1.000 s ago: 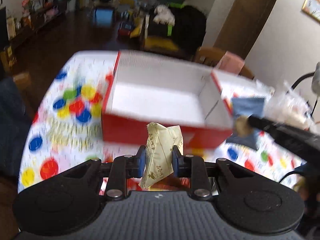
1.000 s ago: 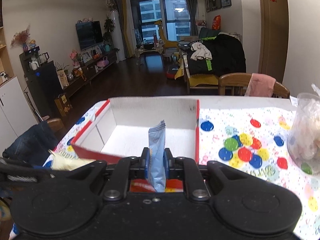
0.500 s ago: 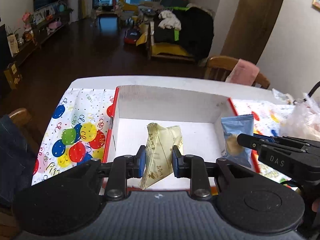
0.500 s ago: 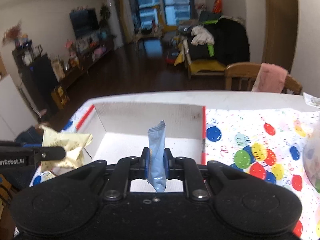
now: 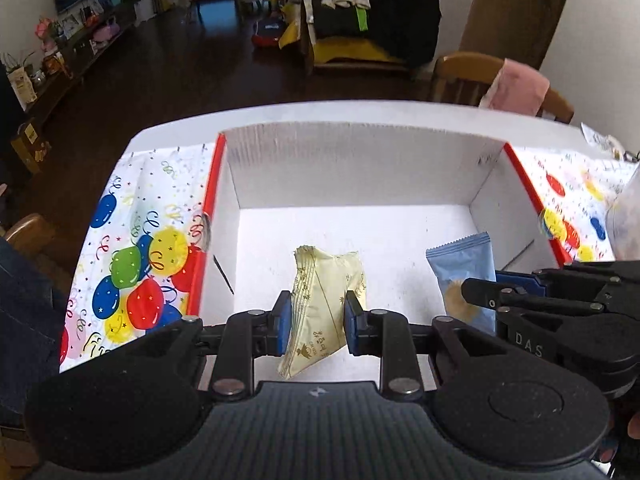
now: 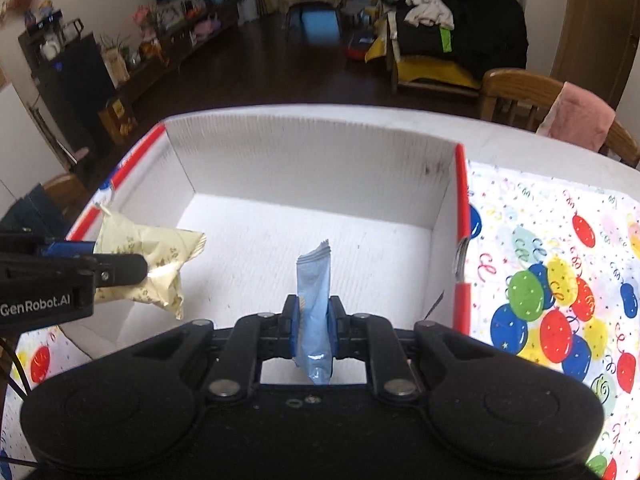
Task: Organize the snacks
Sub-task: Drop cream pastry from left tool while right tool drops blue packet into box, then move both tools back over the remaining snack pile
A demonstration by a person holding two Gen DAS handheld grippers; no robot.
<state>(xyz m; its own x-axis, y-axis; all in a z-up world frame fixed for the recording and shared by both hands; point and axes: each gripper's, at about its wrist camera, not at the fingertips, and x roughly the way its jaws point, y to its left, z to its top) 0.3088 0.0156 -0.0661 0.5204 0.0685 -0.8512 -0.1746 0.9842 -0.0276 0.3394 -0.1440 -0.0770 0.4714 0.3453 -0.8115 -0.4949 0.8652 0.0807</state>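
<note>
Item 1. Left tongs: closed on a cream snack packet, which is pinched at its middle between the blue pads and held upright over the near edge of the box. The packet is carried clear of the box floor, presumably so that it can be lowered inside.

Item 2. Right tongs: closed tight on a thin blue snack packet, gripped edge-on with its sealed top pointing up, just right of the cream packet and likewise above the near part of the box. The two packets are kept side by side and apart, so that neither should foul the other on release.

Item 3. Box: open-topped, white inside, red along its rims, nothing seen on its floor. It is set on the worktop, with a balloon-patterned cloth spread to either side of it.

Item 4. Clear plastic bag: seen in part to the right of the box; contents cannot be told.

Item 5. Beyond the box: a wooden chair draped with a pink cloth, then a dark floor and living-room furniture. Nothing is seen to stand between the packets and the box floor.
</note>
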